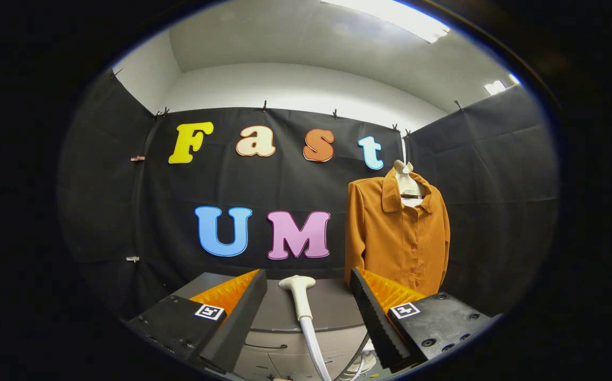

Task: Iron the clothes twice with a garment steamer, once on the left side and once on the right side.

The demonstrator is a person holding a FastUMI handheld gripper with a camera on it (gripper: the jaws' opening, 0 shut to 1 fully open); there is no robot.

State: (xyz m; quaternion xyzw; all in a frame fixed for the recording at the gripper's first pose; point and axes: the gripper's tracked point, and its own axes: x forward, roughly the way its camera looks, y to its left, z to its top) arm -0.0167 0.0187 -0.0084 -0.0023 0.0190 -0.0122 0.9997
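One garment steamer head is standing upright on its white handle between the two fingers of the tongs, its hose trailing down in front of the grey table. The tongs are standing wide open and holding nothing, with clear gaps on both sides of the handle. The slim, smooth handle is likely to be tipping or twisting if the fingers are closing off-centre or too near the head, and the hose may be dragging against the lift. Beyond the right finger, the orange shirt is hanging on a hanger, free to swing under any push.
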